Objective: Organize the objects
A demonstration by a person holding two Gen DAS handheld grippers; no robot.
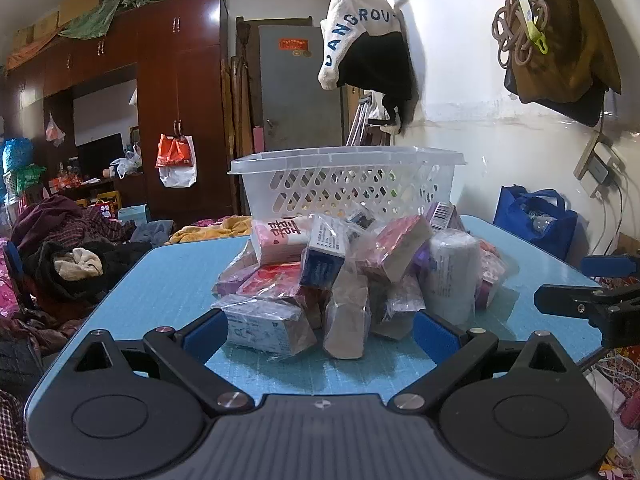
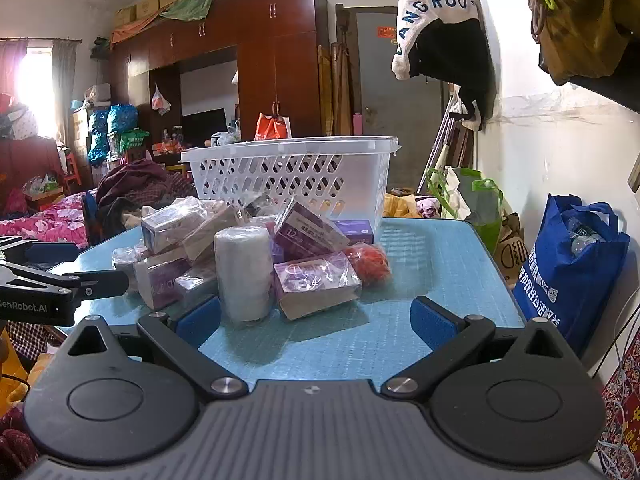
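A pile of plastic-wrapped boxes (image 1: 340, 276) lies on the blue table (image 1: 168, 280), in front of a white slotted basket (image 1: 348, 180). A white wrapped roll (image 1: 454, 276) stands at the pile's right side. My left gripper (image 1: 318, 330) is open, its blue pads either side of the pile's near edge, touching nothing. In the right wrist view the pile (image 2: 248, 248), the roll (image 2: 243, 276), a purple box (image 2: 316, 284) and the basket (image 2: 292, 176) show. My right gripper (image 2: 316, 320) is open and empty just before the roll and purple box.
The right gripper shows at the right edge of the left wrist view (image 1: 592, 300); the left gripper shows at the left of the right wrist view (image 2: 52, 284). A blue bag (image 2: 568, 268) stands by the wall right of the table. Clothes (image 1: 68, 256) are heaped left.
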